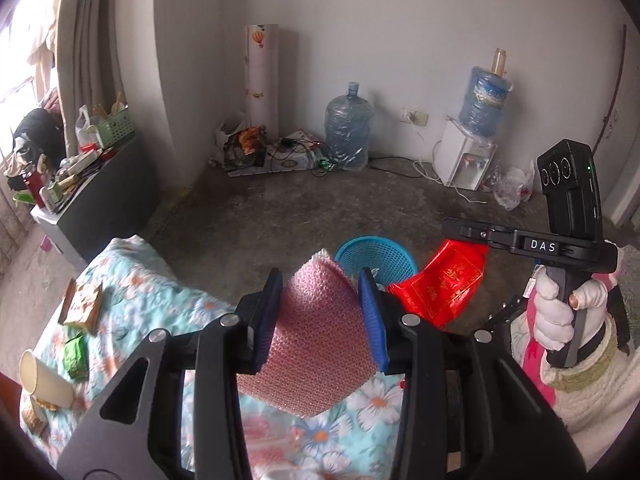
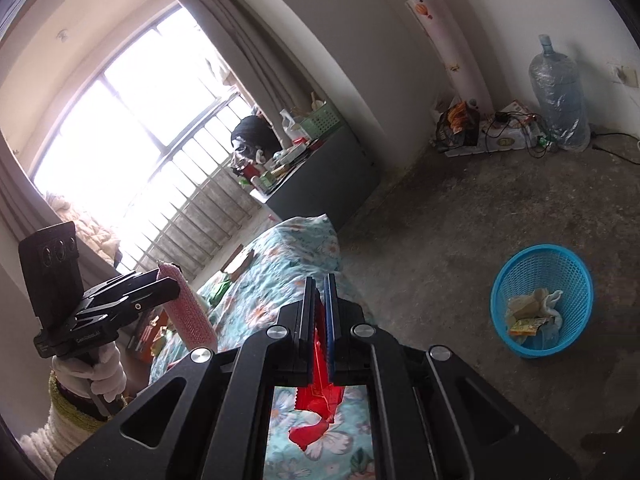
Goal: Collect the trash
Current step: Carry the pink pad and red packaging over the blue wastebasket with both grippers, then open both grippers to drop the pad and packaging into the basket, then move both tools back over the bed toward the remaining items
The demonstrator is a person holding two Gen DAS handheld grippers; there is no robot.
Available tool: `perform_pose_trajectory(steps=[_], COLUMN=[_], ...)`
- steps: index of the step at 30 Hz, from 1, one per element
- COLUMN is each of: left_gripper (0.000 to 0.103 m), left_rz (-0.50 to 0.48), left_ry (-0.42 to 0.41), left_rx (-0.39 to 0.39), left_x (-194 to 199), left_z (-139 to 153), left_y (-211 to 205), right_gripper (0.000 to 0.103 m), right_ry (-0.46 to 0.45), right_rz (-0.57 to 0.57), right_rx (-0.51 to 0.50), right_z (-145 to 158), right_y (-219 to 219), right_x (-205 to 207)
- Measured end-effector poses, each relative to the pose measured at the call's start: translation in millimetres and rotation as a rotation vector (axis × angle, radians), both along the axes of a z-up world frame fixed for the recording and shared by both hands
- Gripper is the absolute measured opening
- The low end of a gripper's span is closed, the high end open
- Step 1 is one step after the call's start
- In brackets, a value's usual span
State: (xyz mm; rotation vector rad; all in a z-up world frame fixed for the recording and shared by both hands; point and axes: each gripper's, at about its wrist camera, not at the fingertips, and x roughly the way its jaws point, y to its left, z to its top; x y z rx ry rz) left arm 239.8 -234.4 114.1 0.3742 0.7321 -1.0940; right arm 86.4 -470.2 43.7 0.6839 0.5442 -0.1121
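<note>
Left claw: left gripper (image 1: 320, 312), blue pads pinching a pink bubble-wrap sheet (image 1: 316, 340) across its width; sheet bows between the pads.
Right claw: right gripper (image 2: 319, 320), pads pressed nearly together on a thin red printed plastic bag (image 2: 320, 416).
Landmark: round blue plastic mesh basket (image 2: 544, 304) on the bare concrete floor.
Pink sheet, place: held in the air above the flowered bedspread (image 1: 160, 292), near side of the basket, not over its mouth.
Red bag, place: hanging from the right pads, beside the basket on the bed side, also short of the rim.
Basket contents: crumpled paper and wrappers at the bottom; plenty of room left.
Handling, pink sheet: judged very light, soft, springy; flexes under the grip. Hold mid-sheet as now; an edge hold would flop.
Handling, red bag: judged light, limp, slick film; may slide out of smooth pads. Pinch a gathered fold, not a single layer.
Appearance: sheet dotted with small bubbles, corners intact; bag glossy, gold print, creased, lower end dangling free.
Left on bedspread, far from basket: paper cup (image 1: 44, 380), green packet (image 1: 77, 356), brown wrapper (image 1: 82, 304).
</note>
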Motion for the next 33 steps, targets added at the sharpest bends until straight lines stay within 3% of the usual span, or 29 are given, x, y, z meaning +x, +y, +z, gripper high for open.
perform_pose_trajectory(steps=[7, 13, 18, 20, 21, 22, 24, 27, 33], left_gripper=[0.037, 0.038, 0.045, 0.051, 0.065, 0.070, 0.070, 0.071, 0.072], left_rz=[-0.101, -0.140, -0.129, -0.119, -0.106, -0.088, -0.050, -0.011, 0.012], left_ry=[0.109, 0.208, 0.263, 0.257, 0.259, 0.263, 0.290, 0.328, 0.253], left_rx=[0.044, 0.133, 0.175, 0.168, 0.169, 0.170, 0.165, 0.138, 0.064], left_x=[-3.2, -3.4, 3.4, 5.5, 7.2, 8.8, 14.0, 21.5, 19.1], left_z=[-52.5, -133.9, -193.6, -212.5, -222.5, -231.1, -242.5, -246.1, -209.6], left_y=[-140.3, -242.6, -302.4, -318.7, -322.9, -327.5, -329.8, -320.7, -282.0], right_gripper=[0.005, 0.005, 0.005, 0.006, 0.009, 0.017, 0.033, 0.034, 0.037], right_ry=[0.094, 0.219, 0.286, 0.301, 0.318, 0.342, 0.364, 0.352, 0.305], right_rz=[-0.195, -0.314, -0.397, -0.417, -0.420, -0.423, -0.441, -0.463, -0.488], right_rx=[-0.017, 0.020, 0.032, 0.065, 0.085, 0.098, 0.127, 0.150, 0.146], right_z=[-24.3, -88.3, -143.9, -168.0, -180.2, -191.7, -209.9, -221.8, -214.1], right_y=[-97.3, -173.6, -222.5, -237.6, -244.1, -250.3, -256.5, -254.5, -228.8], right_x=[-15.5, 3.1, 23.9, 30.7, 34.6, 38.1, 38.5, 26.8, -11.5])
